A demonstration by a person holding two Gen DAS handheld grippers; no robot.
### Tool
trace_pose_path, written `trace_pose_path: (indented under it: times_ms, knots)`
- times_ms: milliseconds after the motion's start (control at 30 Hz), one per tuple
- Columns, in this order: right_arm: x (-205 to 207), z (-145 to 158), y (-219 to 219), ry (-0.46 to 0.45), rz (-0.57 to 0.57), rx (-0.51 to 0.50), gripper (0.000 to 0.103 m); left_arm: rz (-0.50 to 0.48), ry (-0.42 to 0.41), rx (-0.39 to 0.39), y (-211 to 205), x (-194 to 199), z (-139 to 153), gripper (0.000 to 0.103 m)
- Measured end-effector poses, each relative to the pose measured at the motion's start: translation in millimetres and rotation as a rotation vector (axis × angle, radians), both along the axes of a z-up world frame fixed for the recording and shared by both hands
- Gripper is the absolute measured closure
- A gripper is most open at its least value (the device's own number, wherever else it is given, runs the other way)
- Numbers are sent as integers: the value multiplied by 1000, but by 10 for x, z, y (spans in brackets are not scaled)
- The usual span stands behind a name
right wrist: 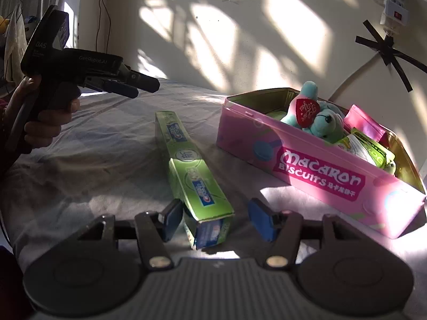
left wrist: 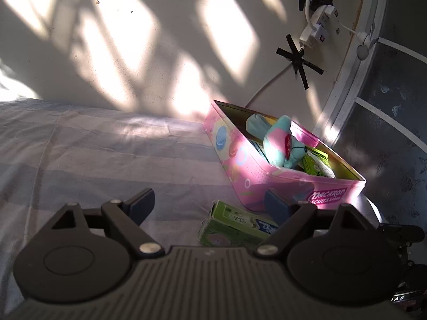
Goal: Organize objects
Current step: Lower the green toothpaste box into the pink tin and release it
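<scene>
A long green toothpaste box point(right wrist: 186, 165) lies on the striped bedsheet, its near end between my right gripper's open jaws point(right wrist: 213, 220). The left pad point(right wrist: 172, 217) touches or nearly touches the box; the right pad is apart. The pink macaron biscuit tin point(right wrist: 320, 170) stands open to the right, holding a teal plush bear point(right wrist: 317, 118), green packets point(right wrist: 371, 149) and a pink pouch point(right wrist: 365, 122). My left gripper point(left wrist: 210, 202) is open and empty above the sheet; the toothpaste box end point(left wrist: 234, 226) and the tin point(left wrist: 256, 170) lie ahead of it. The left gripper also shows in the right wrist view point(right wrist: 138, 85).
The bed point(right wrist: 80, 160) is covered by a light striped sheet. A sunlit wall point(right wrist: 240, 40) is behind, with a white power strip point(right wrist: 395, 8) and cables taped with black tape point(right wrist: 387, 45). A dark patterned surface point(left wrist: 395, 133) lies right of the bed.
</scene>
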State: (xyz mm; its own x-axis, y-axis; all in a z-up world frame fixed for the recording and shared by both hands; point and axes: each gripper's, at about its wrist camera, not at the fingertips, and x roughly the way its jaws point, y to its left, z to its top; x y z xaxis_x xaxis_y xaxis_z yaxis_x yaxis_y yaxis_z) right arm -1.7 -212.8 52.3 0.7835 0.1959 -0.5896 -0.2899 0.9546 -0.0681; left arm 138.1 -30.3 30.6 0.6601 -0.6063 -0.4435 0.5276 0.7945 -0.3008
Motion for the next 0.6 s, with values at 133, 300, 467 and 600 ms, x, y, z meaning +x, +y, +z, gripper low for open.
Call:
trace_pose_path:
  times_ms: [133, 300, 467, 600]
  knots:
    - [-32, -139, -80, 31, -30, 74, 46, -13, 74, 34, -129, 121, -233, 12]
    - [-3, -159, 0, 25, -43, 73, 61, -47, 128, -15, -232, 51, -205, 27]
    - [-126, 76, -83, -72, -38, 83, 61, -64, 42, -72, -244, -78, 293, 33]
    - [-96, 430, -333, -207, -75, 54, 60, -98, -108, -67, -636, -46, 758, 33]
